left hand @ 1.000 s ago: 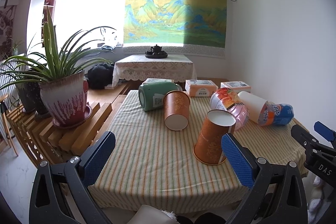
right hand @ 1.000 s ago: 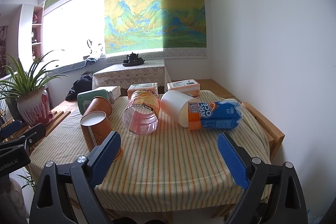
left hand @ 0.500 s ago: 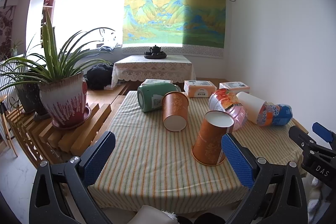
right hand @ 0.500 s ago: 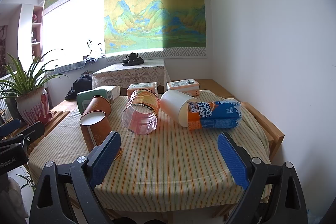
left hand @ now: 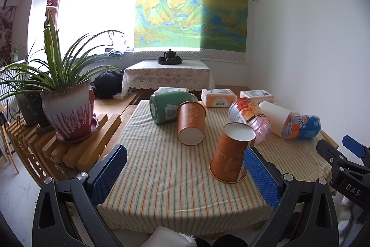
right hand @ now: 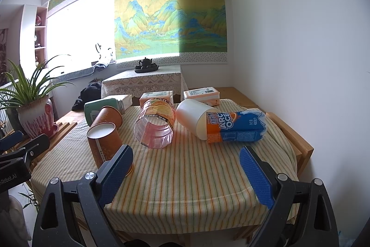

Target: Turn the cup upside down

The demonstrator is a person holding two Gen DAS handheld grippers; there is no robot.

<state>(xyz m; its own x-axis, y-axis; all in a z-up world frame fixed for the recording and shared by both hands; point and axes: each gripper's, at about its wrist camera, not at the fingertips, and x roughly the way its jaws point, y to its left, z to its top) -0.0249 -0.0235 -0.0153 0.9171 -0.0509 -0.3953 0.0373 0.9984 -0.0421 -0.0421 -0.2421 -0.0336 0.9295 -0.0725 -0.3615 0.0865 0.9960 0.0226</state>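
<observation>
- The near orange paper cup (left hand: pixel 232 154) stands upside down on the striped tablecloth (left hand: pixel 166 168), white base up, leaning slightly, toward the table's front half.
- The left gripper (left hand: pixel 185 171) is spread wide and holds nothing; the cup sits just beyond its right blue pad (left hand: pixel 260 175), partly behind that pad in the left wrist view.
- The right gripper (right hand: pixel 186 174) is likewise spread and empty; the same cup (right hand: pixel 104 142) is partly hidden by its left fingertip (right hand: pixel 115 174).
- A second orange paper cup (left hand: pixel 191 123) lies on its side behind the first, base toward the cameras.
- A green canister (left hand: pixel 165 108) lies just behind that second cup.
- A clear pink jar (right hand: pixel 156 124) lies tipped beside a white-capped bottle with a blue and orange label (right hand: pixel 222 124).
- Potted plant (left hand: pixel 67 112) stands on a slatted wooden rack left of the table.
</observation>
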